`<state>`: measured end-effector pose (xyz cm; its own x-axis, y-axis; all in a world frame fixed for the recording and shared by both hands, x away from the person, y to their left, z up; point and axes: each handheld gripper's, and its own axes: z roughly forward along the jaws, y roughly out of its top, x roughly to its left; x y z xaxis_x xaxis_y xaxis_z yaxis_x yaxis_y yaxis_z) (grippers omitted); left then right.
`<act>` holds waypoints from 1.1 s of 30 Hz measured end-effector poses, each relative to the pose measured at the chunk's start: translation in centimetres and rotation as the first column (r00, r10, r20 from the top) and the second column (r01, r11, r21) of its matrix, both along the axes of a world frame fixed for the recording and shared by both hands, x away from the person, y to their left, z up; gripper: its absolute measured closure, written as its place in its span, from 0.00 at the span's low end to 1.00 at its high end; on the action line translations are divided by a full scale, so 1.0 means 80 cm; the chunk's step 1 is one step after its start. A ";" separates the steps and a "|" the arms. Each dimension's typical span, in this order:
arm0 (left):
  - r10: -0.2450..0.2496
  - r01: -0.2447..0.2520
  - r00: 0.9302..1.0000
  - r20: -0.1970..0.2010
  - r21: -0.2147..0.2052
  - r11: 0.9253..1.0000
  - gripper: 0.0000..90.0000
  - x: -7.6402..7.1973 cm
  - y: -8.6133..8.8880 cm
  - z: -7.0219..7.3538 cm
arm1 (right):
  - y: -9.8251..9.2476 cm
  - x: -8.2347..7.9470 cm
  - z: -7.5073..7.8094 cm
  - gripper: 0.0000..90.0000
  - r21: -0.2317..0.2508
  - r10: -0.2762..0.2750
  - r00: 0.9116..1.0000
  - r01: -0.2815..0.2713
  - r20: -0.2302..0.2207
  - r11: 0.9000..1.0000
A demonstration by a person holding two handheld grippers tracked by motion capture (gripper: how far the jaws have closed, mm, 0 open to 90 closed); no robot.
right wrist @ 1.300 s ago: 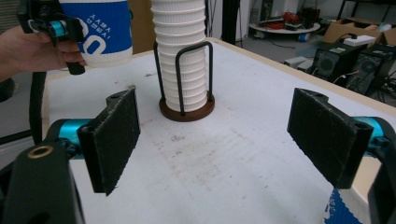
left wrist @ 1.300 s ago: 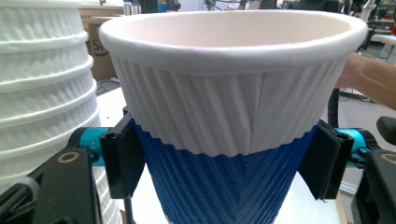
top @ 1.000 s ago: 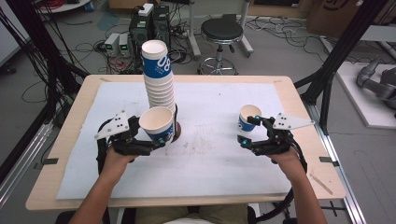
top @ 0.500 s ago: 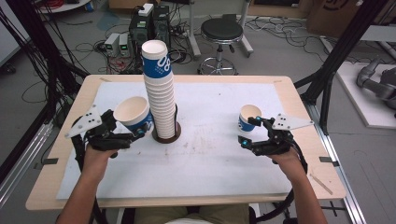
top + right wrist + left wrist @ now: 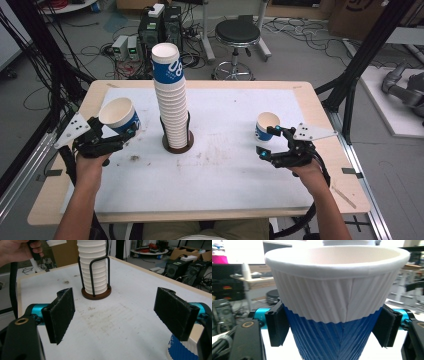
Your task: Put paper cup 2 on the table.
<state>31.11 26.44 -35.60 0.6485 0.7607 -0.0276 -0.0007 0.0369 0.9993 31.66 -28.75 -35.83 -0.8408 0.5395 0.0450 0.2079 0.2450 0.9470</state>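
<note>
With the left hand-held gripper (image 5: 131, 131) clamped on a cup (image 5: 119, 115) by its blue lower wall, you hold that cup off the worktop (image 5: 240, 170), left of the stack (image 5: 171, 100) and well apart from it. Risk: the pads (image 5: 277, 323) bear on thin ribbed paper below the white band, so a harder squeeze could buckle the wall, while any easing could let the cup slide down. The cup leans slightly toward the stack; setting it down tilted could tip it. Your left forearm comes in low from the near edge, gripper about level, jaws pointing to the far side. The right hand-held gripper (image 5: 266, 141) rests with jaws apart and nothing between them, beside a second cup (image 5: 265, 126) standing on the worktop; a careless sweep there would knock it over.
</note>
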 end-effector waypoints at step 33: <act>0.208 -0.174 0.930 -0.303 0.137 0.975 0.29 0.098 0.020 -0.096 | 0.008 0.000 -0.003 0.19 -0.021 0.027 0.999 -0.027 -0.017 0.999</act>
<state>38.96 28.06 -43.31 0.4620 0.8790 -0.1180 0.3168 -0.0393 0.9477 31.66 -28.12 -36.07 -0.8542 0.5177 0.0479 0.2169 0.2710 0.9378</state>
